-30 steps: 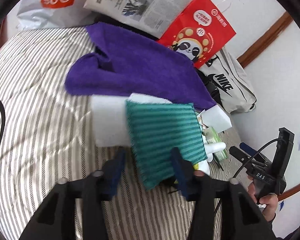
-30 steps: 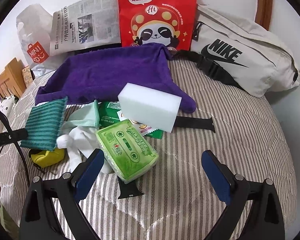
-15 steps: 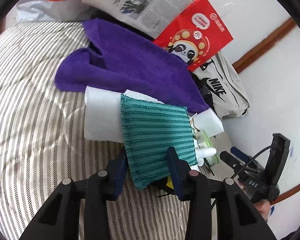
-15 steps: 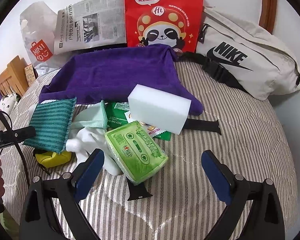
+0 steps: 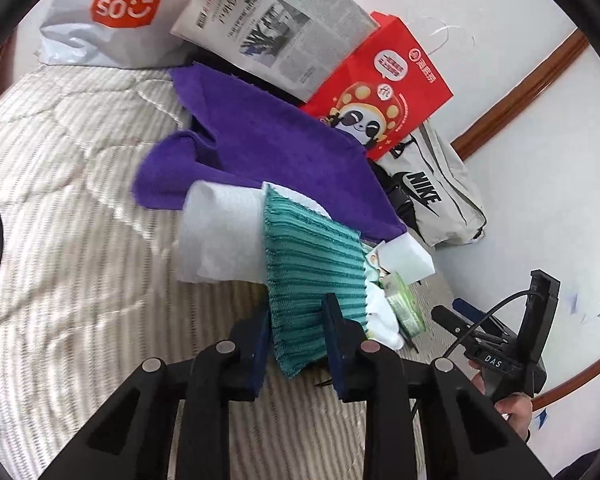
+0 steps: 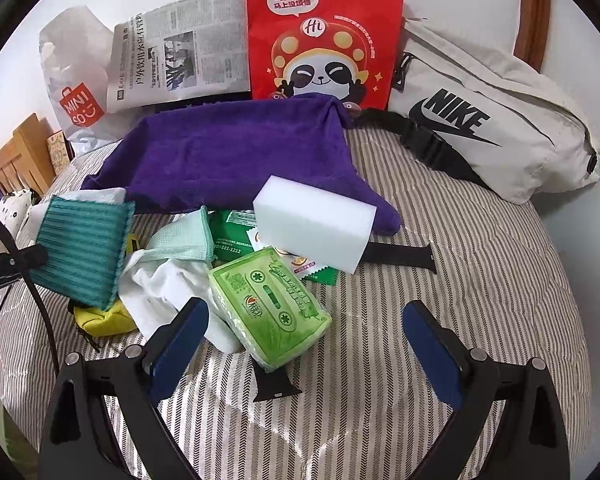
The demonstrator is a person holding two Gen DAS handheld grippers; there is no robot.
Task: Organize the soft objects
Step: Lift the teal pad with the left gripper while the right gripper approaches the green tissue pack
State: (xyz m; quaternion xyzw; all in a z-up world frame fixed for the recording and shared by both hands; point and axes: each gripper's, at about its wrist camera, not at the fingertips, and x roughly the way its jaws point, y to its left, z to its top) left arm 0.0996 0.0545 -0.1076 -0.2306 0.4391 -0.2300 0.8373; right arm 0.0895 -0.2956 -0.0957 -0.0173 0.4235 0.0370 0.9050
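A teal striped cloth (image 5: 308, 264) lies over a white soft roll (image 5: 220, 236) on the striped bed. My left gripper (image 5: 298, 312) is closing its jaws, and the pads pinch the cloth's near end. In the right wrist view the same cloth (image 6: 84, 248) hangs slightly raised at the left. My right gripper (image 6: 306, 312) stands wide open just above a green tissue pack (image 6: 272, 312), holding nothing. Behind lie a purple towel (image 6: 236, 156), a white sponge block (image 6: 316, 224), a mint cloth (image 6: 184, 236), a white cloth (image 6: 160, 288) and a yellow pouch (image 6: 104, 320).
Against the wall lean a Miniso bag (image 5: 108, 12), a newspaper (image 5: 272, 28), a red panda bag (image 6: 324, 36) and a Nike waist bag (image 6: 480, 136). A black strap (image 6: 400, 256) lies by the sponge. Bare bedding stretches to the left (image 5: 60, 240).
The left gripper's jaws have narrowed from well apart to pinching the teal cloth, and the hand has shifted slightly. The right gripper has stayed still and open.
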